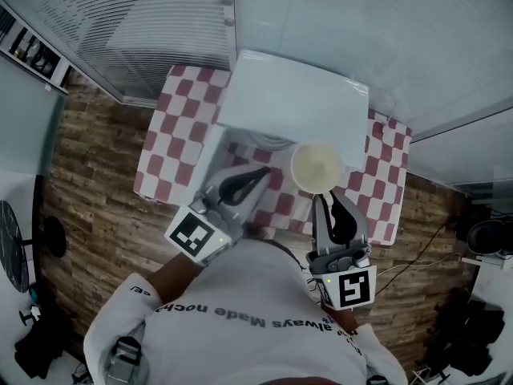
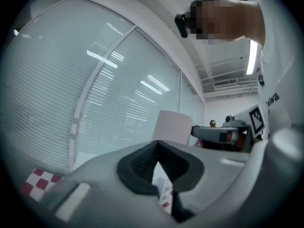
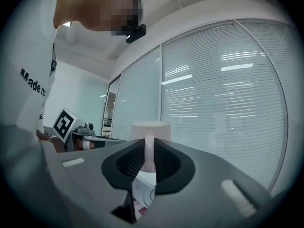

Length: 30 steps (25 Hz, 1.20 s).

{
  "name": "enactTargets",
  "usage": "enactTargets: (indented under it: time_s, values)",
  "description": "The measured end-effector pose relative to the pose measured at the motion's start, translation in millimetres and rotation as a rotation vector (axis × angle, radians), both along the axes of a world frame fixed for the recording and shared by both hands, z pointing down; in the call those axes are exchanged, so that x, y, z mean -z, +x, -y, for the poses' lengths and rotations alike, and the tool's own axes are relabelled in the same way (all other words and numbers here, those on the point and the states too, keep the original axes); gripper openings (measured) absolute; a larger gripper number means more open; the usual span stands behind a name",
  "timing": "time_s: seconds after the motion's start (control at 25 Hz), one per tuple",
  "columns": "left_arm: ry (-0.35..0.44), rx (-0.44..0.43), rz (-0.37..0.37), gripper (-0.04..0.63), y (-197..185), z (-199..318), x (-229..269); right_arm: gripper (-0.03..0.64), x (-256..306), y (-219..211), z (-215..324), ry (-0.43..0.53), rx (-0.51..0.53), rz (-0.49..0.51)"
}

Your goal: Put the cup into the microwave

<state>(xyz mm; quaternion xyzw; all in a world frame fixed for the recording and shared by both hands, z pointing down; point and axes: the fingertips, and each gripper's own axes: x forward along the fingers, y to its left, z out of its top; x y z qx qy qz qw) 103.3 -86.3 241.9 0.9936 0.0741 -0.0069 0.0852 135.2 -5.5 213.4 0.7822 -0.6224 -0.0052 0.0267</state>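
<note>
From the head view, the cup (image 1: 317,167) stands upright with its long axis vertical. Its open mouth faces the camera and its handle is on the 6 o'clock side. It is held over the checkered table (image 1: 172,127), just at the 6 o'clock edge of the white microwave (image 1: 292,99). The right gripper (image 1: 329,200) reaches toward 12 o'clock and meets the cup from below. The left gripper (image 1: 258,175) angles toward 2 o'clock, at the cup's 9 o'clock. In the left gripper view, the left gripper (image 2: 157,148) has its pads meeting at the tips with nothing between them, and the cup (image 2: 173,127) rises behind them at 1 o'clock. In the right gripper view, the right gripper (image 3: 148,148) is clamped on the upright handle (image 3: 148,156) of the cup (image 3: 150,129).
</note>
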Motion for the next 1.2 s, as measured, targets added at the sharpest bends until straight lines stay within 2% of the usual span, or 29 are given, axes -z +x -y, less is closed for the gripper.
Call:
enactTargets:
  time_s: [0.36, 1.2]
  values:
    - [0.007, -0.004, 0.010, 0.003, 21.6, -4.4, -8.2, 0.042, -13.6, 23.8, -9.2, -0.018, -0.018, 0.021]
    - [-0.051, -0.025, 0.104, 0.003, 24.3, 5.1, -69.5, 0.042, -81.3, 20.9, 4.0, -0.105, -0.012, 0.091]
